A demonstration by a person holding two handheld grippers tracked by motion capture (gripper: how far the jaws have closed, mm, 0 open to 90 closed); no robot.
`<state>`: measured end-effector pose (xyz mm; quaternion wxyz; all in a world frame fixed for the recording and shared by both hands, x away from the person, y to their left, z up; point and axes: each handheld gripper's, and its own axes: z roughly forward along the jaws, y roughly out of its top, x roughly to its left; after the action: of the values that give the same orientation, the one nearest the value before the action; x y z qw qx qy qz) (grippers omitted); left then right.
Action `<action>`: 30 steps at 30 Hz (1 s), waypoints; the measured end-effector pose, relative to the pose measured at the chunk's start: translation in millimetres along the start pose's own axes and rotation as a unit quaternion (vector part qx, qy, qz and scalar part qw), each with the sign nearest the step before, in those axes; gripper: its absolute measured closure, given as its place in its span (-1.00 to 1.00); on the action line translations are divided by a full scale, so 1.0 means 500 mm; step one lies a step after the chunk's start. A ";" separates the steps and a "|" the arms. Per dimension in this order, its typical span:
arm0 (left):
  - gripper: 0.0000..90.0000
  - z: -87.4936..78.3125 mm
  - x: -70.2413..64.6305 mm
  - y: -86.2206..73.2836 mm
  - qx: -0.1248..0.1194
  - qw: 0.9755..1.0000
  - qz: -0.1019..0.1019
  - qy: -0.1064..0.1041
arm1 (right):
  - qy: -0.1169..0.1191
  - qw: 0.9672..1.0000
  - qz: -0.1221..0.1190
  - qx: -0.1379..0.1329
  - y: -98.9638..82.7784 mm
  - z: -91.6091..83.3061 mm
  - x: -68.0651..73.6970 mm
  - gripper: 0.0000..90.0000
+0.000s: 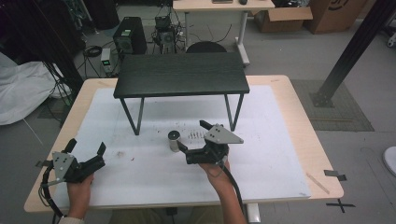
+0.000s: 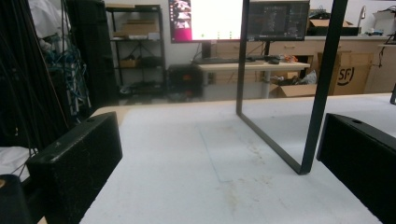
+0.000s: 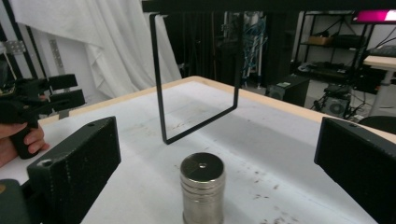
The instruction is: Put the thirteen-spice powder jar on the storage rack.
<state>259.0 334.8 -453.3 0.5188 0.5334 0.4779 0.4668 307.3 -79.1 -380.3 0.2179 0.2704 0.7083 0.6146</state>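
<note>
Seen from above: a light wooden tabletop (image 1: 299, 121) covered by a white mat (image 1: 261, 154), smudged and speckled with dark flecks near the middle. Standing across the far half, a small black bench (image 1: 181, 74) on thin black frame legs. Just in front of the bench, between its two leg frames, upright on the mat, a short metal cylinder (image 1: 174, 140) with a flat shiny top. At the near left corner, the left gripper (image 1: 86, 150), gripped by a hand (image 1: 80, 190), jaws spread wide and holding nothing, resting low over the mat, well apart from the cylinder. In the left gripper view, bare stained mat between the two black jaws, one bench leg frame (image 2: 322, 88) ahead. Near the centre, the right gripper (image 1: 192, 136), held by the other hand (image 1: 215, 170), jaws also wide open and empty, pointed toward the cylinder (image 3: 202, 187). In the right gripper view, the cylinder between the two jaws, touching neither, with grooved rings around its side and a small dimple in the top.
</note>
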 end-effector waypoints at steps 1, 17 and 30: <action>-0.99 0.000 0.000 0.000 0.000 1.000 0.000 0.000 | 0.002 1.000 -0.001 0.002 -0.001 0.006 0.003 -1.00; -0.99 0.000 0.000 0.000 0.000 1.000 0.000 0.000 | 0.007 0.999 0.012 0.052 -0.043 0.088 0.016 -0.98; -0.98 0.000 0.000 0.000 0.000 1.000 0.000 0.000 | -0.007 0.996 0.035 0.078 -0.067 0.118 0.009 -0.98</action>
<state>259.2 334.7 -453.3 0.5191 0.5333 0.4778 0.4668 338.0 -35.2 -422.1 0.1796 0.3149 0.7428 0.5629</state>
